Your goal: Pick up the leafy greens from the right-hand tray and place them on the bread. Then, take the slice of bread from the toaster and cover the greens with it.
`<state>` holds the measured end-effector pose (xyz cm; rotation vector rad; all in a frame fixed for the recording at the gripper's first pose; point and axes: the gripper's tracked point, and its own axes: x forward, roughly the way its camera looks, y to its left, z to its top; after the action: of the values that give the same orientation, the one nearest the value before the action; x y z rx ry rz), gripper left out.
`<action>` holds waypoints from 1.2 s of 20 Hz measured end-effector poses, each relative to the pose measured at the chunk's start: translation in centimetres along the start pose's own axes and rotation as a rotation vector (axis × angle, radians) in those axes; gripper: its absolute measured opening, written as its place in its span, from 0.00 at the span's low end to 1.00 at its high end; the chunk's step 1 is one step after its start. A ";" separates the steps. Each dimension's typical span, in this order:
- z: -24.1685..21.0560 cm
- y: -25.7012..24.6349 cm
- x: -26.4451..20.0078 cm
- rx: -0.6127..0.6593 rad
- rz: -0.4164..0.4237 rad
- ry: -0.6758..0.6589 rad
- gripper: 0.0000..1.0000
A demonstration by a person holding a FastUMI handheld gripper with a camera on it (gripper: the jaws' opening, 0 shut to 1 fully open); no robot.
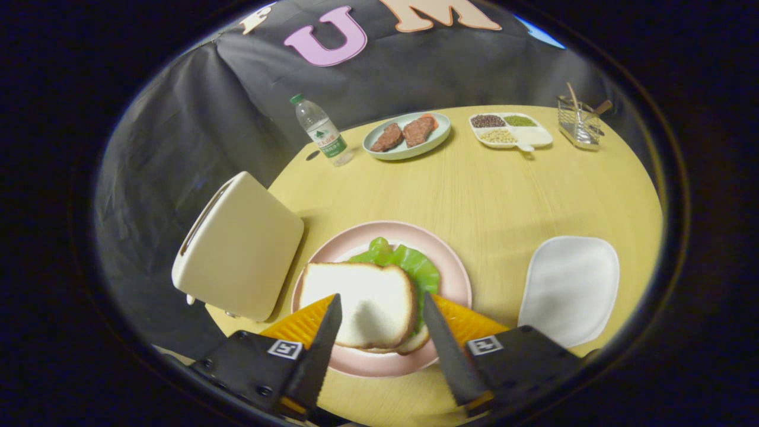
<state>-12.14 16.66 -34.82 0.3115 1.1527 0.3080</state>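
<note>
Two bread slices (pixel 362 305) sandwich the leafy greens (pixel 415 267) on the pink plate (pixel 456 279), gripper (pixel 382 314) fingers apart astride the top slice; any snag on withdrawal could drag it off the greens

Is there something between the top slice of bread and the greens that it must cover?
Nothing visible. The top slice already lies on the greens on the pink plate, between the open tongs, whose fingers stand apart at its two sides.
</note>
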 end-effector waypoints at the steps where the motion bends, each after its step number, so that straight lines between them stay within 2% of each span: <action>1: 0.8 -0.3 -0.7 -0.015 -0.002 -0.028 0.80; 4: 4.6 -1.2 -3.3 -0.064 -0.019 -0.169 1.00; 8: 10.1 -2.9 -8.4 -0.172 -0.100 -0.380 1.00; 15: 17.5 -6.1 -16.1 -0.293 -0.270 -0.650 1.00; 20: 21.6 -7.1 -21.1 -0.296 -0.375 -0.842 1.00; 24: 22.7 -8.4 -22.3 -0.286 -0.438 -0.903 1.00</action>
<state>1.15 -1.65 -10.96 -0.0714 0.2560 -0.0699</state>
